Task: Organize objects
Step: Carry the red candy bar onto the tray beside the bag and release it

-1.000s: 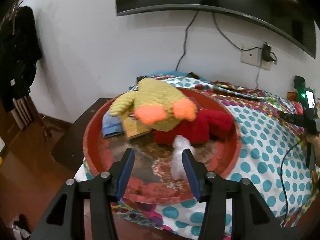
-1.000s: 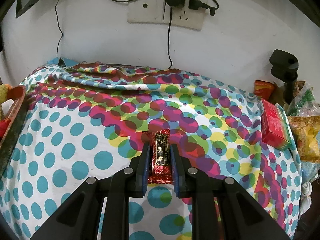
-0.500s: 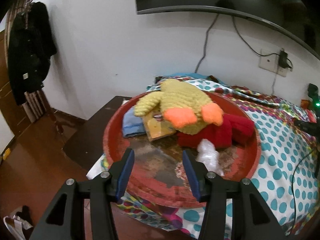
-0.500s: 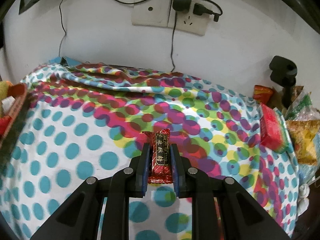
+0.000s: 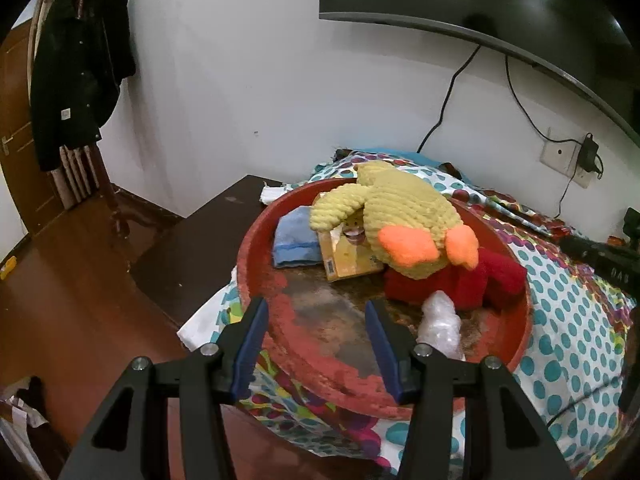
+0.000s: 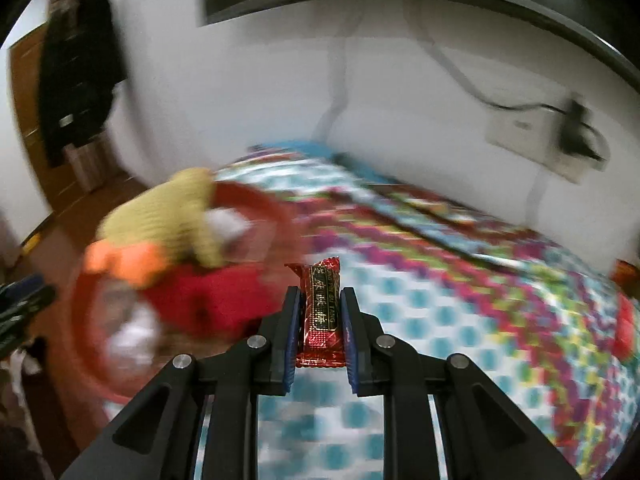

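Red snack bar [image 6: 321, 312] clamped upright between the fingers [image 6: 294, 328] of the right gripper [image 6: 320, 300], held above the dotted cloth [image 6: 440, 308] just right of the red tray [image 5: 256, 240].

Everything beyond the bar is smeared by blur in the right wrist view, though the tray's rim [image 6: 256, 200] and a yellow plush toy [image 6: 184, 216] can be made out to its left. The left gripper [image 5: 316, 312] is held spread and empty at the tray's near rim, its fingers [image 5: 252, 336] touching nothing. Inside the tray are seen the yellow plush toy [image 5: 400, 212], a red plush [image 5: 460, 284] beneath it, a blue cloth [image 5: 296, 236], a yellow box [image 5: 348, 256] and a plastic wrap bundle [image 5: 440, 320].
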Motion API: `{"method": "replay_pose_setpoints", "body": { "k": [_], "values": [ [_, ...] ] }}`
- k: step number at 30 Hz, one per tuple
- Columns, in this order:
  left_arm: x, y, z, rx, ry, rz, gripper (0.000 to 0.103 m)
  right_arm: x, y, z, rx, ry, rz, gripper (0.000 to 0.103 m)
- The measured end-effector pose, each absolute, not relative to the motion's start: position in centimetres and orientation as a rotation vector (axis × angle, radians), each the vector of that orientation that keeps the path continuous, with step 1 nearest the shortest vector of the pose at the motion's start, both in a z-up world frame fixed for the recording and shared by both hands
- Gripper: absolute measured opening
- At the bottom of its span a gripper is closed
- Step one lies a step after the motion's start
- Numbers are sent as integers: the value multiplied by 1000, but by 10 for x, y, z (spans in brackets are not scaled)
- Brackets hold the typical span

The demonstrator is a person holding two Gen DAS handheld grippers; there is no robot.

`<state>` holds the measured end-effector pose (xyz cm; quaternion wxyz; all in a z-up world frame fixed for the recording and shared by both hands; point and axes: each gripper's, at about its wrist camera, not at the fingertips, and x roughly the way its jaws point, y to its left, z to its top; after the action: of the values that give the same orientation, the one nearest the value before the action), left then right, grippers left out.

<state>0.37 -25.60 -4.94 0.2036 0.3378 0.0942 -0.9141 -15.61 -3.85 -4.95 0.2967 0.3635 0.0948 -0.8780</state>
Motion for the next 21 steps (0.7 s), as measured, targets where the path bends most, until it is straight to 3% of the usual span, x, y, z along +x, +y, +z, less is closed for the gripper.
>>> {"method": "replay_pose_setpoints", "body": {
  "k": [8,21],
  "values": [
    [3,-260,-52,948,249,-2503,52,-134,-98,-70,1034,301,-2231,19],
    [-1,-251,-55,995,225,-2495,52,-121,-115,-89,1094,331,-2207,20]
  ]
}}
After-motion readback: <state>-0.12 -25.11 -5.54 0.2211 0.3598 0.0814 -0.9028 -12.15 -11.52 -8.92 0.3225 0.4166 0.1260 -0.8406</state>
